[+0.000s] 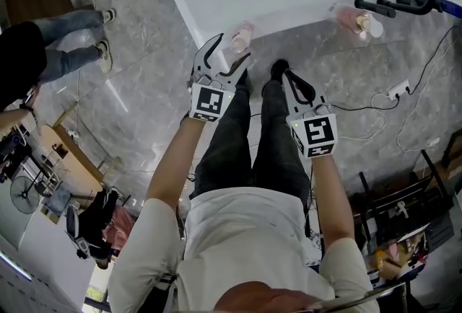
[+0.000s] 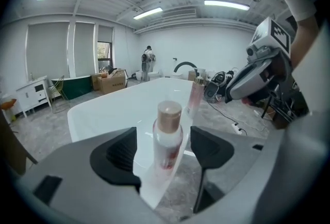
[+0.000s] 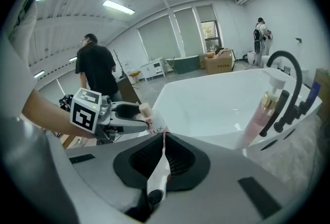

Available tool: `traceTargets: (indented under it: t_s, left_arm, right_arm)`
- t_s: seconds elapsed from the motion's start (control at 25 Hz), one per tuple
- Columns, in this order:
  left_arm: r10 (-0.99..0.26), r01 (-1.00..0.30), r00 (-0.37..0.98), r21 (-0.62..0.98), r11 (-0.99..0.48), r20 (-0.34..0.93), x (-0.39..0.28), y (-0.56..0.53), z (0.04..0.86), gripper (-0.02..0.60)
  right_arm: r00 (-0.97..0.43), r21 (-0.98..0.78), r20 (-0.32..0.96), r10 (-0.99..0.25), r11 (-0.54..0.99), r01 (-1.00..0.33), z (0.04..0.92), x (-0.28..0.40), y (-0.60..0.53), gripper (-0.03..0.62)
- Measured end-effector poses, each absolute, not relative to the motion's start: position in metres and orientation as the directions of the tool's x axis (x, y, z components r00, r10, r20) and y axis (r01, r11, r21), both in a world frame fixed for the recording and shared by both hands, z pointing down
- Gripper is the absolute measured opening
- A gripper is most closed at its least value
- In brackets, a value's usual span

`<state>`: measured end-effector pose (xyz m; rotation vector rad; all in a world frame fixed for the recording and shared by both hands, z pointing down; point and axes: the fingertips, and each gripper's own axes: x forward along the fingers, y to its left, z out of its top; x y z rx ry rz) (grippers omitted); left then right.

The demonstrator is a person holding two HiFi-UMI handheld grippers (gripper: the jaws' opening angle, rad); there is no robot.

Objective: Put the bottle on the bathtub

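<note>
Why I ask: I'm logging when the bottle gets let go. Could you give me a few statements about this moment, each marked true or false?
1. The left gripper has its jaws apart, with the bottle between them. True.
2. The bottle lies on its side on the floor. False: it stands upright on the bathtub rim.
3. The right gripper has its jaws wide open. False: they are together, with nothing held.
4. A pink pump bottle stands on the bathtub rim beside the black faucet. True.
5. A person in a black top stands in the room. True.
</note>
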<state>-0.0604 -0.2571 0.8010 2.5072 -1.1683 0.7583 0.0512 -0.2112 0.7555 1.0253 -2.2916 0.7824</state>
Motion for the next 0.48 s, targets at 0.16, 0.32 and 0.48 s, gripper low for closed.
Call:
traceTargets:
  t_s: [0.16,0.32,0.48]
  left_arm:
    - [-0.621,-0.754,0.561,0.027,-0.657,0.548,-0.067,-0.239,0.753,0.328]
    - [-0.601,-0.729,0.590,0.034,-0.684,0.539,-0.069,-0.217,0.703,0.326]
    - [-0.591,-0.705,0.612,0.023,-0.709,0.526,-0.075,-0.198,0.644,0.294]
  right_arm:
    - [-0.559,-0.252,0.638,-0.530,0.542,-0.802,0.712,0.053,-0.198,0.035]
    - [-0.530,-0.214,0.629,-0.570,0.528,-0.822,0.665,0.055,-0.184,0.035]
    - [-0.509,-0.194,0.613,-0.604,0.510,-0.838,0.616,0.055,-0.166,0.035]
